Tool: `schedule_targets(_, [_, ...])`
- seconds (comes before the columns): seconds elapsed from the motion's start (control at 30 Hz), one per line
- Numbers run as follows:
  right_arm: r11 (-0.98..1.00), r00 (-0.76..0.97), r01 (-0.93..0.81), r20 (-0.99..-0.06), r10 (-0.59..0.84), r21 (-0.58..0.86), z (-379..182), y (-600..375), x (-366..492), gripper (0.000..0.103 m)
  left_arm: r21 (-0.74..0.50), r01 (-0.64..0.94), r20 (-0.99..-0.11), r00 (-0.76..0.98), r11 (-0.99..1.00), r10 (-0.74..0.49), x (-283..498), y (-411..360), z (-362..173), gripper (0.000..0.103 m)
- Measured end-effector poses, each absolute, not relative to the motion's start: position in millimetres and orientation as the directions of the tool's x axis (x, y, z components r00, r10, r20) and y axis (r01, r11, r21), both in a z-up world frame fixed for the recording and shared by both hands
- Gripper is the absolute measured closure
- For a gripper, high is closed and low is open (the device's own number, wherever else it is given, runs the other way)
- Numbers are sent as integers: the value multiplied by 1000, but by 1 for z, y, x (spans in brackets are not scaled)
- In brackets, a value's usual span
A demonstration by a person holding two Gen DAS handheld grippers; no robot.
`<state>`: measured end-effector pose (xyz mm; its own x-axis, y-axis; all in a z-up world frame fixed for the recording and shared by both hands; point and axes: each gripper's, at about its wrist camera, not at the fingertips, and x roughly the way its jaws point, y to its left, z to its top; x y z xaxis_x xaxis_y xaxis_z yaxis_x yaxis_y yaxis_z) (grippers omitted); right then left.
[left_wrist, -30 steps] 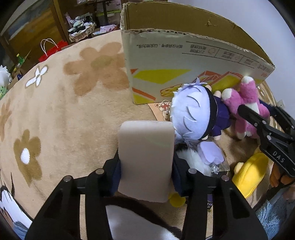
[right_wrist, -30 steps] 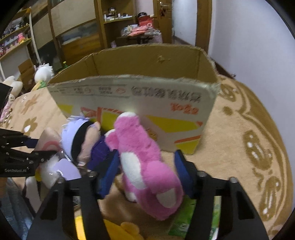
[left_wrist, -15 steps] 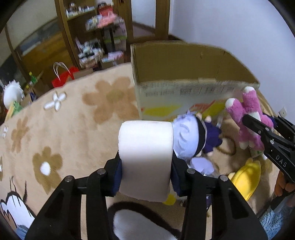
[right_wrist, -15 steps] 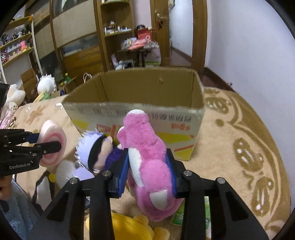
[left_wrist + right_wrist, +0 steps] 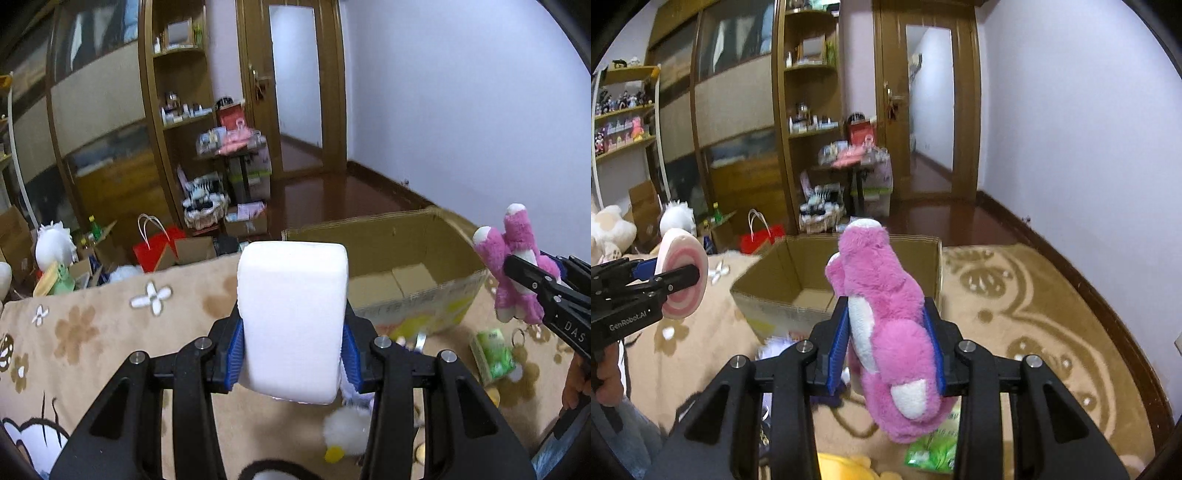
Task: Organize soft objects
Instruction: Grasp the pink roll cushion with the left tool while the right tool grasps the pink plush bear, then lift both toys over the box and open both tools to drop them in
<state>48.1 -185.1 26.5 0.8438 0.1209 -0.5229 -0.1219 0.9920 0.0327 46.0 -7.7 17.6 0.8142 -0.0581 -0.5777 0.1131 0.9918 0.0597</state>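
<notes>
Left gripper [image 5: 291,354] clamped on white roll-shaped plush [image 5: 291,321], held aloft; its pink swirl end shows in the right wrist view. Right gripper [image 5: 886,354] clamped on pink plush bear [image 5: 886,332], also aloft. Open cardboard box [image 5: 402,280] at 1 o'clock of the left gripper, 12 o'clock behind the bear. Tan flower carpet [image 5: 92,325] below. Green packet [image 5: 493,354] at 4 o'clock on carpet.
</notes>
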Motion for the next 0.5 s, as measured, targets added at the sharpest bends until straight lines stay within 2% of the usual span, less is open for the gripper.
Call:
schedule_targets(0.17, [991, 863, -134, -490, 123, 11, 40, -183, 58, 64, 71, 97, -542, 839, 993, -43, 60, -9, 30, 61])
schedule_targets(0.3, [990, 869, -141, -479, 126, 5, 47, -180, 73, 64, 42, 86, -547, 836, 995, -49, 75, -8, 35, 61])
schedule_targets(0.5, [989, 867, -149, -479, 137, 13, 47, -180, 95, 64, 79, 102, -564, 825, 992, -40, 98, -17, 37, 61])
